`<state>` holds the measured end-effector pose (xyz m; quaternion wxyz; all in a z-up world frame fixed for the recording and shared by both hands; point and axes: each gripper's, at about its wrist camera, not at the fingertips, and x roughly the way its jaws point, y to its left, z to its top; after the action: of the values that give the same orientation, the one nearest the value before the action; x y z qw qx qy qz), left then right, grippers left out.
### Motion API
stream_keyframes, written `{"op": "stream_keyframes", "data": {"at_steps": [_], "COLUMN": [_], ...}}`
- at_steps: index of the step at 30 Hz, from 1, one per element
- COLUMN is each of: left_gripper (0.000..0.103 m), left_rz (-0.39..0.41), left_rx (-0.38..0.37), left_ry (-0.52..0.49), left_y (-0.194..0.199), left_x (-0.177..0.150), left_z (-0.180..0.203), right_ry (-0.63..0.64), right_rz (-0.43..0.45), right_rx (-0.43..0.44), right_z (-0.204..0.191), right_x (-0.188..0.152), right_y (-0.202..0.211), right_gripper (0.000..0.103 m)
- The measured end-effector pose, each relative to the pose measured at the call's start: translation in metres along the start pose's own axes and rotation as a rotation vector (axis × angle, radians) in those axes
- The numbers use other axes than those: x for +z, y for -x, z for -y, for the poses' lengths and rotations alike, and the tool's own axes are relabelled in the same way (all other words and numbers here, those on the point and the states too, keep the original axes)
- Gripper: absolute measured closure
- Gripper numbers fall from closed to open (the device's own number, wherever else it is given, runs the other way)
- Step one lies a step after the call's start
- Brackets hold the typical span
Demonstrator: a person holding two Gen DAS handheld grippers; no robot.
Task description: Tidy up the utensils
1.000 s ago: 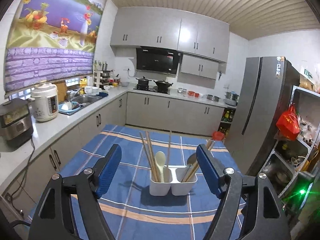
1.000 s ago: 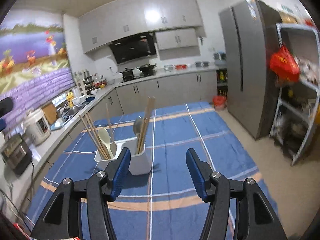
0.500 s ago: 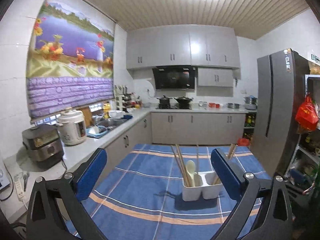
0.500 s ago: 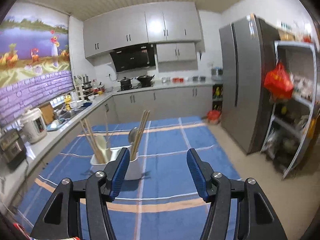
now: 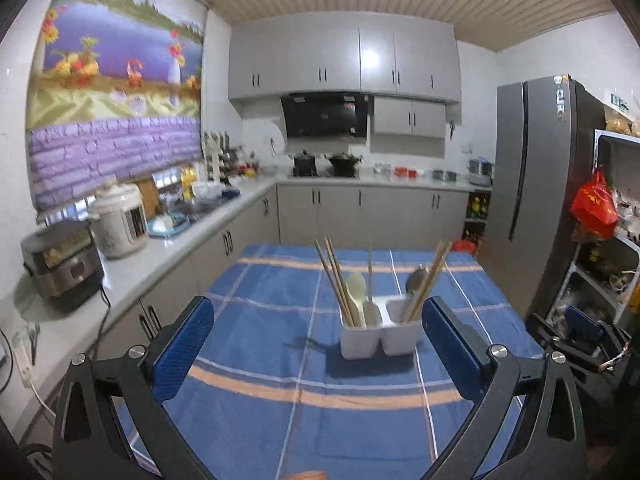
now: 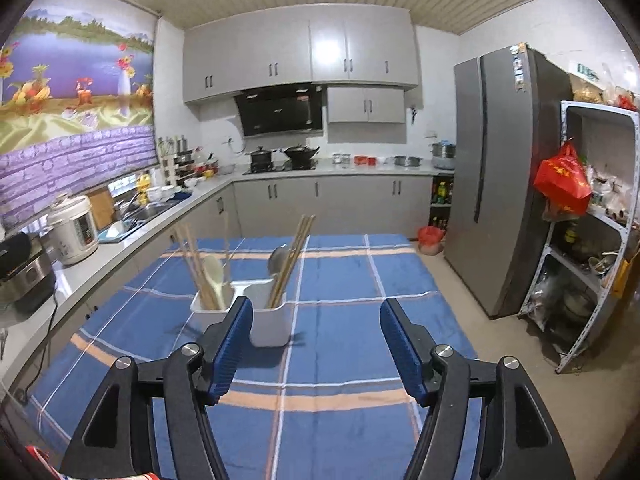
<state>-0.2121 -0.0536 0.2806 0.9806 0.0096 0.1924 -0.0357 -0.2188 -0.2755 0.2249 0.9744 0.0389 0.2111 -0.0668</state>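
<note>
Utensils stand sorted in the white two-part holder (image 5: 380, 332) on the blue checked tablecloth (image 5: 260, 312): chopsticks (image 5: 334, 276) and a pale spoon (image 5: 356, 292) in its left part, more chopsticks and a metal spoon (image 5: 414, 280) in its right. My left gripper (image 5: 318, 344) gapes wide with nothing in it; my right gripper (image 6: 316, 340) is opening, nothing between its jaws.

free: blue tablecloth (image 5: 260, 360) all around | obstacle: white utensil holder (image 5: 380, 334), chopsticks (image 5: 336, 280) sticking up
</note>
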Motion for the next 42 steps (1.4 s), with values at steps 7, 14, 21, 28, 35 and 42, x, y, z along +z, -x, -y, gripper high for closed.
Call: {"op": "stream_keyframes", "data": {"at_steps": [7, 14, 21, 28, 35, 42], "left_gripper": [0.0, 0.0, 0.0, 0.0, 0.0, 0.0], "left_rz": [-0.063, -0.155, -0.228, -0.249, -0.265, -0.278], "left_rx": [0.041, 0.046, 0.043, 0.041, 0.031, 0.022], "left_ry": [0.007, 0.0, -0.008, -0.019, -0.039, -0.049], "left_y": [-0.012, -0.025, -0.033, -0.034, -0.036, -0.038], "left_x": [-0.019, -0.035, -0.046, -0.049, -0.054, -0.056], "left_z": [-0.004, -0.004, 0.002, 0.009, 0.016, 0.022], "right_ry": [0.027, 0.037, 0.017, -0.007, -0.019, -0.028], "right_rz": [-0.051, -0.072, -0.086, -0.088, -0.089, -0.085], "right_rx": [0.026, 0.036, 0.025, 0.014, 0.007, -0.005], "right_z": [-0.017, -0.025, -0.022, -0.015, -0.005, 0.0], "right_x": [-0.015, -0.023, -0.031, -0.034, -0.037, -0.038], "right_y": [-0.01, -0.012, -0.01, -0.008, -0.007, -0.006], "right_gripper": [0.032, 0.031, 0.03, 0.03, 0.029, 0.029]}}
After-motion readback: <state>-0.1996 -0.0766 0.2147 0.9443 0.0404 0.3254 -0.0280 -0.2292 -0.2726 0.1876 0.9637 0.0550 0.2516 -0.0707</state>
